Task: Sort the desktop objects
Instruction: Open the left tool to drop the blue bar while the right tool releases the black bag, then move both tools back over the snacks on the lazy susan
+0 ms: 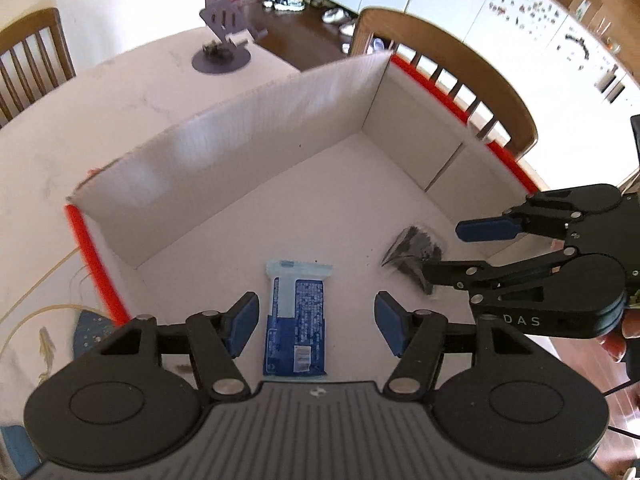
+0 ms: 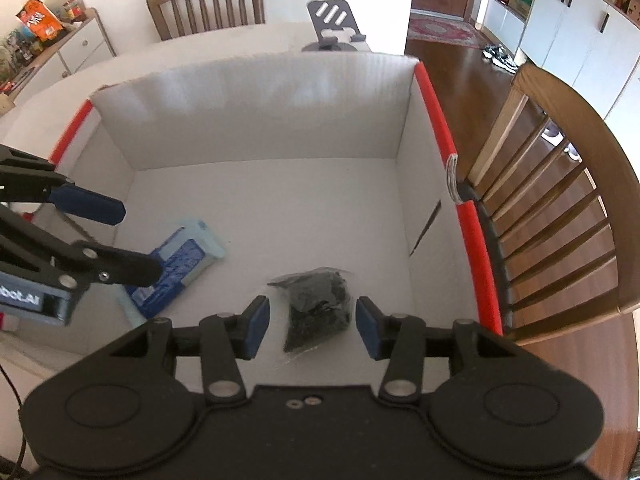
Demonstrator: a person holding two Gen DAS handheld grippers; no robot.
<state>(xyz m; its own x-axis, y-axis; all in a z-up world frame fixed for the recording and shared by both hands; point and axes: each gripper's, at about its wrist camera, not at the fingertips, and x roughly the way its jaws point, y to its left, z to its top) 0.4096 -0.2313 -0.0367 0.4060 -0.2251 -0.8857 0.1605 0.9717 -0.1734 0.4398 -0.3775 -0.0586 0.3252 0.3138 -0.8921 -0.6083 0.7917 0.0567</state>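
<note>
A white cardboard box with red-edged side walls stands on the table. On its floor lie a blue packet and a small clear bag of black bits. My left gripper is open, hovering over the blue packet with a finger on each side of it. My right gripper is open over the black bag, which lies between its fingers. The blue packet also shows in the right wrist view, partly behind the left gripper. The right gripper shows in the left wrist view.
A grey phone stand stands on the table beyond the box, also visible in the right wrist view. Wooden chairs stand at the right and far side. A blue patterned mat lies left of the box.
</note>
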